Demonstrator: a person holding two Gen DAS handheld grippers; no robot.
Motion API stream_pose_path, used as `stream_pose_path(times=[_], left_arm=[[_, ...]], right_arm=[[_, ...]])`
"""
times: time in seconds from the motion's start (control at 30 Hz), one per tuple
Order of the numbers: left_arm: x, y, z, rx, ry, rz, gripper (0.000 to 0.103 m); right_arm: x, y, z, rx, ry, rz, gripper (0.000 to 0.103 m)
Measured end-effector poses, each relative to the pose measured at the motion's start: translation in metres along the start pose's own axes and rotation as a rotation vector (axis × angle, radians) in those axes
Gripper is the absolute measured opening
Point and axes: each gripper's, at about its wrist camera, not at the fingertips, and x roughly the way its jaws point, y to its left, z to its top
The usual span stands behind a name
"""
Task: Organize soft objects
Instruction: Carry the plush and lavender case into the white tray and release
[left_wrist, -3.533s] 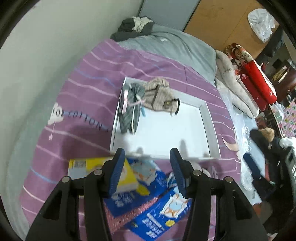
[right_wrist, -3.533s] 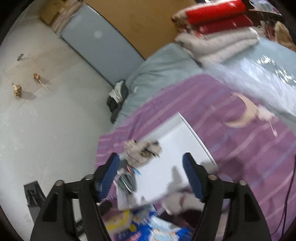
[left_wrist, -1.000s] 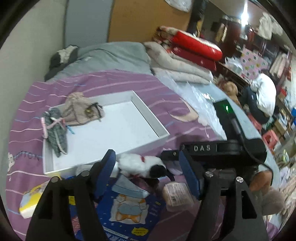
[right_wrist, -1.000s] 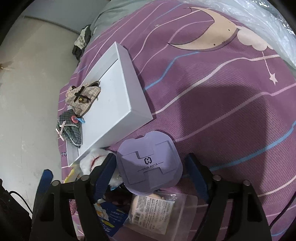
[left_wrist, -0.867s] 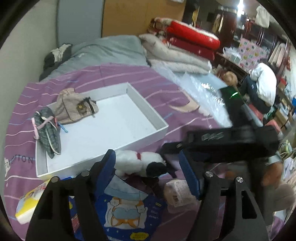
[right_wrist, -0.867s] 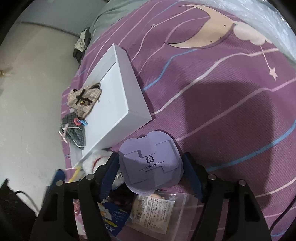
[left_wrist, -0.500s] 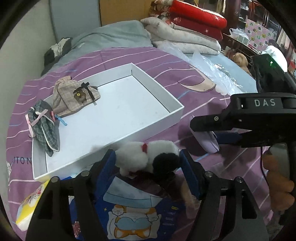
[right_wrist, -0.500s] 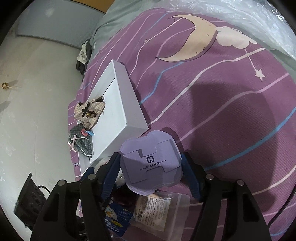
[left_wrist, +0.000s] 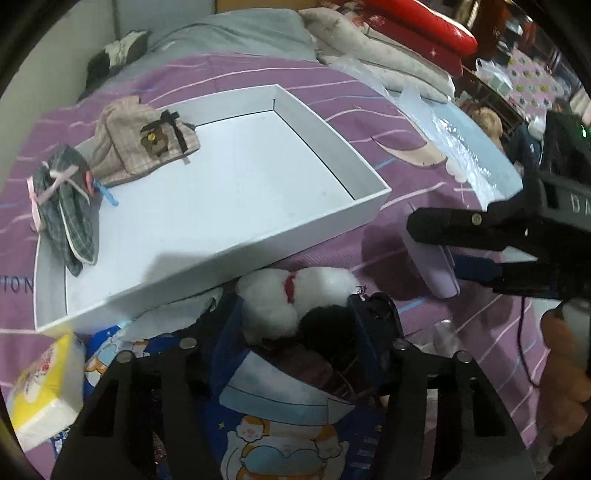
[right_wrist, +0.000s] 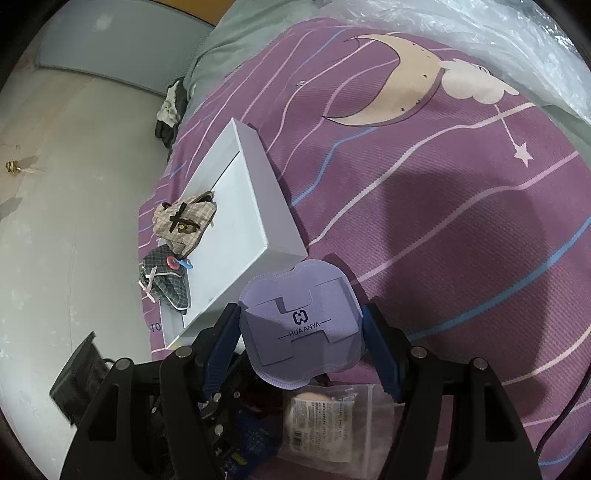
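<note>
The left gripper (left_wrist: 299, 325) has just been closing, and its jaws now squeeze the white-and-black plush (left_wrist: 295, 299) just in front of the white tray's (left_wrist: 369, 192) near wall. The right gripper (right_wrist: 301, 332) has its jaws pressed on both edges of the lilac pouch (right_wrist: 301, 328), beside the tray's corner. In the tray lie a beige bag (left_wrist: 144, 147) and a grey plaid bag (left_wrist: 66, 206), touching. All on the purple bedspread (right_wrist: 461, 221).

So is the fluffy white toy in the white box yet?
Not yet. The fluffy white toy lies outside the white box, by its near wall, between the left hand-held gripper's fingers.
</note>
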Motion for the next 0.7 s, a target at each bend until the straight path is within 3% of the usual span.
stream_pose_path(times=[0.07,0.13,0.23,0.27,0.5,0.7], left_arm=[[-0.005,0.0,0.0,-0.006,-0.017,-0.009,0.047],[-0.01,-0.001,0.0,-0.01,-0.036,-0.034,0.032],[-0.015,0.0,0.0,-0.023,-0.05,-0.06,0.027],[-0.017,0.002,0.0,-0.032,-0.055,-0.09,0.016],[-0.039,0.008,-0.001,-0.071,-0.122,-0.13,0.015],[-0.074,0.014,0.0,-0.097,-0.27,-0.191,0.015]], right_arm=[[0.001,0.003,-0.001,-0.006,0.001,-0.002,0.066],[0.001,0.006,-0.001,-0.012,0.001,-0.006,0.066],[0.0,0.011,-0.003,-0.022,-0.004,-0.01,0.066],[-0.001,0.012,-0.003,-0.024,-0.007,-0.01,0.066],[-0.008,0.022,-0.006,-0.041,-0.032,-0.012,0.066],[-0.022,0.039,-0.011,-0.069,-0.077,-0.002,0.066]])
